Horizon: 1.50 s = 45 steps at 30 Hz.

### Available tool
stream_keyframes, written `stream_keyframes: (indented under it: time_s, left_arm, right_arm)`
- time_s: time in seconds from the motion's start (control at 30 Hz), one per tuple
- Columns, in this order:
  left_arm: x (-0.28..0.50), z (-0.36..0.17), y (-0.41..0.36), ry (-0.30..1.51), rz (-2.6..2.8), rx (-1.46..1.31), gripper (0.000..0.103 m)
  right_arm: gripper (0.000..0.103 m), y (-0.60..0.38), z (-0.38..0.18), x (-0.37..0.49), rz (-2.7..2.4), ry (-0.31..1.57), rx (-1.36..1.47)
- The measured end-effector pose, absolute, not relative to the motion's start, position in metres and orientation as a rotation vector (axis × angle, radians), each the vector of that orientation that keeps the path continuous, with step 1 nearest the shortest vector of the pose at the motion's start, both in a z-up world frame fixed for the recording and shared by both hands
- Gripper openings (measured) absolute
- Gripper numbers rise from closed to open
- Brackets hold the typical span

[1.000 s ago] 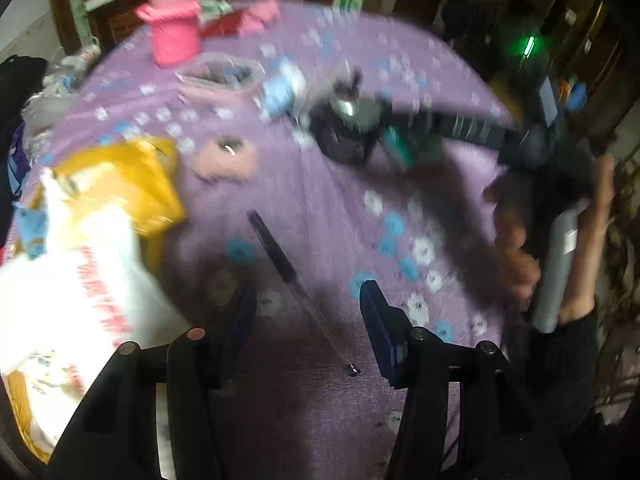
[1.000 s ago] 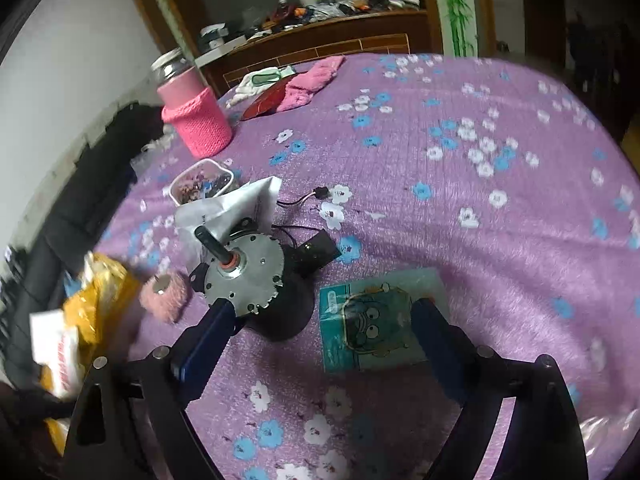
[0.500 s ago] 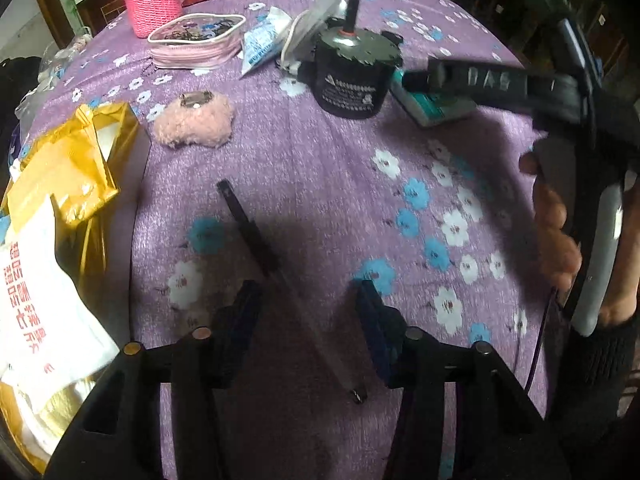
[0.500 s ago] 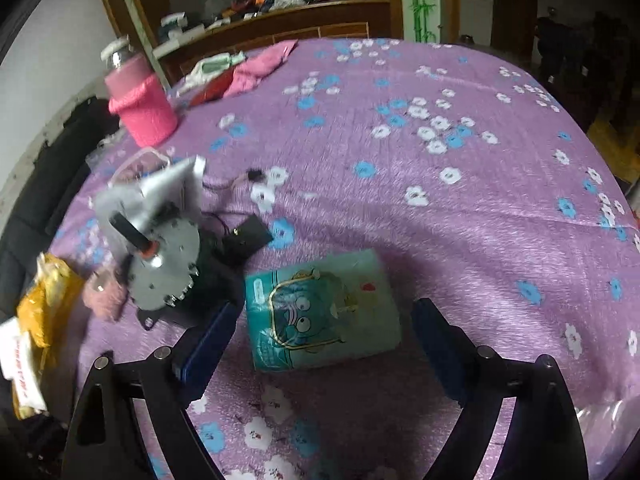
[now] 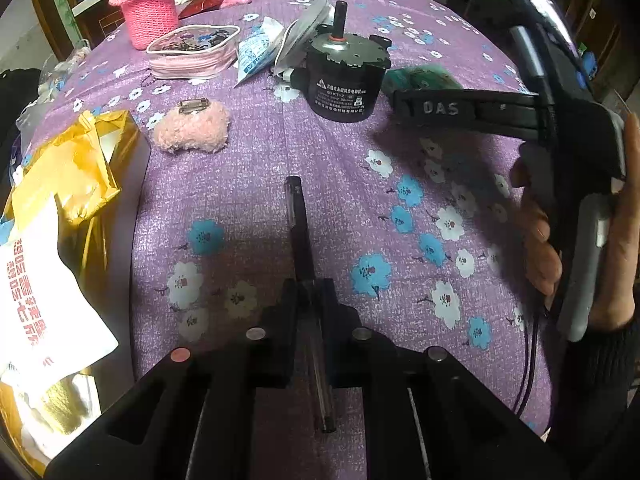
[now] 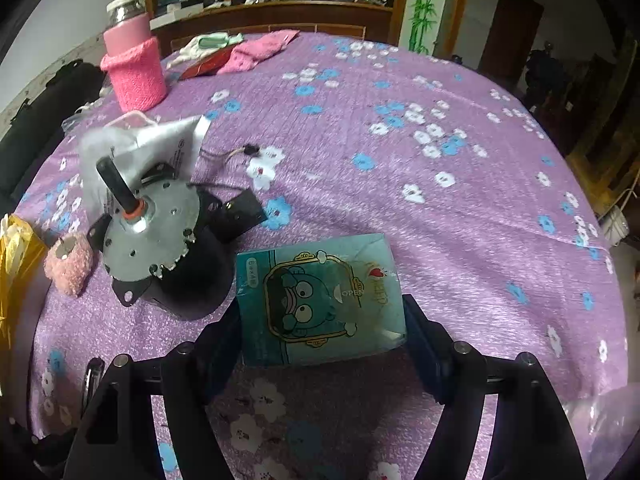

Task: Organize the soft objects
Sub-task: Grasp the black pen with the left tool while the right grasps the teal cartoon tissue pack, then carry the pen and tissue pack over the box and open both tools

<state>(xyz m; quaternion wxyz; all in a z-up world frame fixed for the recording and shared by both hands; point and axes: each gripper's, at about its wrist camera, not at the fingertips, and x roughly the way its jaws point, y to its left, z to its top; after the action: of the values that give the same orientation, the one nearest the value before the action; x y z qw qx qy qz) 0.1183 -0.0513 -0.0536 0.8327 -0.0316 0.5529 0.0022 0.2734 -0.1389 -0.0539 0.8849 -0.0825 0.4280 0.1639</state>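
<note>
A black pen [image 5: 298, 232] lies on the purple flowered tablecloth [image 5: 224, 200]. My left gripper [image 5: 308, 292] is closing, and its pads pinch the pen's clear barrel near the tip. A teal tissue pack [image 6: 320, 300] with a cartoon face lies flat between the fingers of my right gripper [image 6: 322, 316]. Those jaws are closing, with the pads at the pack's two sides and no squeeze showing. A pink fluffy clip [image 5: 192, 130] lies to the left, untouched. In the left wrist view a hand [image 5: 540, 248] holds the right gripper by its handle.
A black motor [image 6: 160, 240] with an upright shaft stands right beside the tissue pack. Behind it are a white packet [image 6: 168, 144], a pink zip pouch [image 5: 192, 50] and a pink knit-sleeved jar [image 5: 148, 16]. A gold bag [image 5: 76, 164] and white bag [image 5: 36, 288] lie left. Pink cloth [image 6: 260, 50] lies at the far edge.
My left gripper sank onto the pen and closed on it. My right gripper tipped down and dropped over the tissue pack, and its jaws narrowed around it.
</note>
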Motion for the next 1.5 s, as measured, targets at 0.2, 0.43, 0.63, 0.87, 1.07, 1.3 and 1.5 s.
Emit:
stream_keyframes:
  time_s: [0.2,0.43,0.63,0.87,1.07,1.3,1.5]
  left_arm:
    - [0.116,-0.051,-0.050,1.169,-0.009,-0.081,0.006]
    - [0.108,-0.038,-0.056,1.121,-0.042,-0.093,0.006]
    - [0.108,-0.033,-0.054,1.109,-0.045,-0.101,0.006]
    - [0.109,-0.033,-0.048,1.112,-0.043,-0.124,0.006]
    - [0.107,-0.029,-0.045,1.109,-0.047,-0.143,0.006]
    - [0.096,-0.009,-0.034,1.082,-0.081,-0.223,0.006]
    - [0.060,0.028,0.025,0.986,-0.019,-0.355,0.006]
  right_arm:
    - [0.072,-0.154,-0.035,0.257,0.296,0.806,-0.121]
    - [0.072,-0.162,-0.021,0.240,0.305,0.736,-0.071]
    - [0.072,-0.161,-0.019,0.233,0.300,0.707,-0.085]
    - [0.072,-0.163,-0.016,0.228,0.310,0.699,-0.090]
    - [0.072,-0.163,-0.014,0.226,0.310,0.693,-0.092]
    - [0.072,-0.164,-0.013,0.224,0.329,0.690,-0.083]
    - [0.073,-0.165,-0.004,0.211,0.428,0.638,-0.042]
